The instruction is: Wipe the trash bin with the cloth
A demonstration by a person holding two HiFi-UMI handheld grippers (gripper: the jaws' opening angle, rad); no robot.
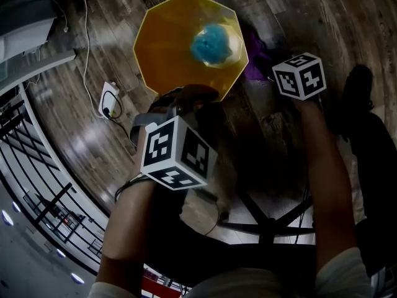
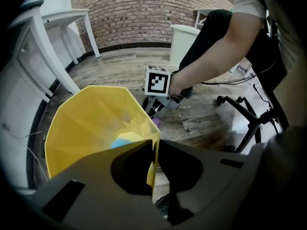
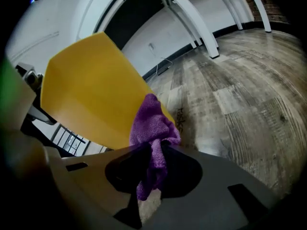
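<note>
A yellow faceted trash bin (image 1: 167,39) stands on the wooden floor with a blue crumpled lump (image 1: 211,44) inside it. My left gripper (image 2: 154,159) is shut on the bin's near rim (image 2: 152,147), one jaw inside and one outside. My right gripper (image 3: 156,164) is shut on a purple cloth (image 3: 152,128), which lies against the bin's outer wall (image 3: 91,90). In the head view the cloth (image 1: 259,61) shows to the right of the bin, just ahead of the right gripper's marker cube (image 1: 300,75).
A white power adapter with a cable (image 1: 110,100) lies on the floor left of the bin. Black chair legs (image 1: 267,219) spread out below my arms. White table legs (image 2: 62,42) and a brick wall (image 2: 144,8) stand further off.
</note>
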